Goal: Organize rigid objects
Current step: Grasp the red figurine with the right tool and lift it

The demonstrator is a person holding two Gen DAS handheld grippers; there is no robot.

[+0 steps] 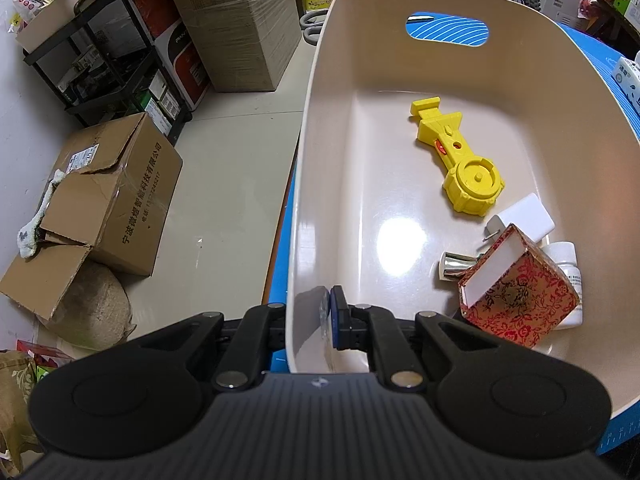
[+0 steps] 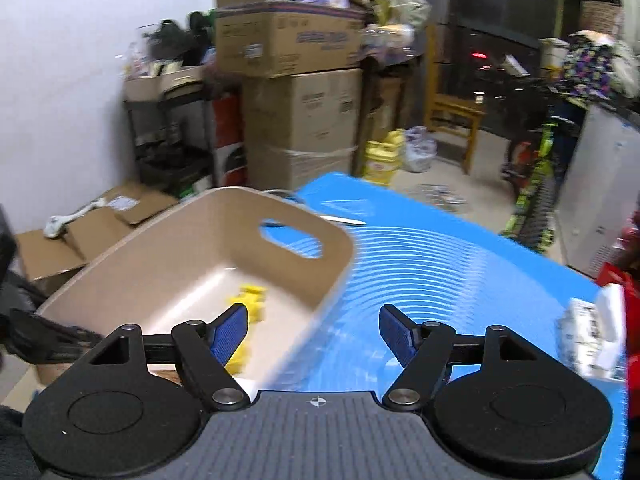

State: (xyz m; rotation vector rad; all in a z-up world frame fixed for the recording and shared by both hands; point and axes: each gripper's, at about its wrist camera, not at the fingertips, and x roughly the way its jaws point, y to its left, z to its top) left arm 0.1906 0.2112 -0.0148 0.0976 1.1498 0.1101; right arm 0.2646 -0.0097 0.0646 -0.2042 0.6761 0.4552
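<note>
1. Left hand-held gripper (image 1: 310, 322): pitched steeply down and clamped on the near-left wall of the beige bin (image 1: 316, 128). One blue pad sits inside the wall; the other finger is behind the wall on the outside.
2. Right hand-held gripper (image 2: 313, 330): jaws spread wide with nothing between them. It is angled down over the bin's near-right corner and the blue mat (image 2: 420, 256). This view is motion-blurred.
3. The bin sits on the blue mat on the desk, at the desk's left edge, with an oval handle cut-out (image 1: 447, 31) in the far wall.
4. Bin contents, mid-floor to the right: a yellow plastic toy (image 1: 460, 160) lies flat, round end toward the camera. It also shows in the right view, partly behind the left finger.
5. Bin contents, near-right corner cluster, items touching or overlapping:
   - a white charger plug (image 1: 520, 216), prongs pointing left
   - a red floral box (image 1: 520, 296), tilted, with a white face showing
   - a white pill bottle (image 1: 566, 258), mostly hidden behind the box
   - a small shiny metal piece (image 1: 456, 266) just left of the box
6. On the desk outside the bin: a white pen-like stick (image 2: 344, 221) beyond the far wall, and white packets (image 2: 588, 336) at the right edge, blurred.
7. On the floor left of the desk: an open cardboard box (image 1: 112, 196), stacked cartons and a black rack.
</note>
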